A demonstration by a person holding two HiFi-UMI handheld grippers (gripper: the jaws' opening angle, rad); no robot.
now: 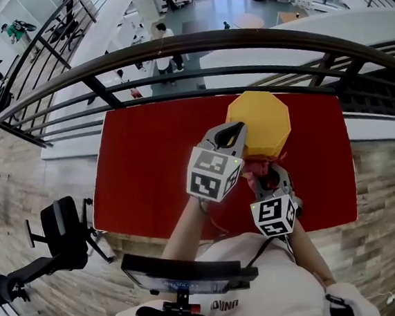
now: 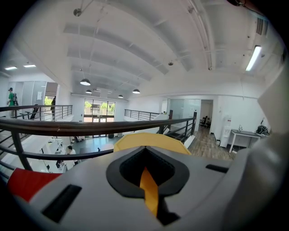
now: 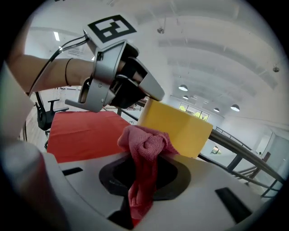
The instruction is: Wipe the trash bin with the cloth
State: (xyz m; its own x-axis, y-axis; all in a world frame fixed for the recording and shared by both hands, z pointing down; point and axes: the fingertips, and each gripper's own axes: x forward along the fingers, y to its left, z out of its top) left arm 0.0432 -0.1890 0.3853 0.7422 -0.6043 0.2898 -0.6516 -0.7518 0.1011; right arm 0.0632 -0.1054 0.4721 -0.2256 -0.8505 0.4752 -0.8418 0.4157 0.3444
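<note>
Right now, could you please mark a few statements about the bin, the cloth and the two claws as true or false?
1. The right claw grips the cloth. True.
2. The trash bin is blue. False: it is yellow.
3. The left claw is shut on the trash bin. True.
4. The trash bin stands on the wooden floor. False: it stands on the red table.
5. The cloth lies spread flat on the table. False: it is bunched in the right claw.

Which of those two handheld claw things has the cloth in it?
The right gripper: a pink cloth is pinched between its jaws. The left gripper has no cloth; it is clamped on the rim of the yellow trash bin instead.
</note>
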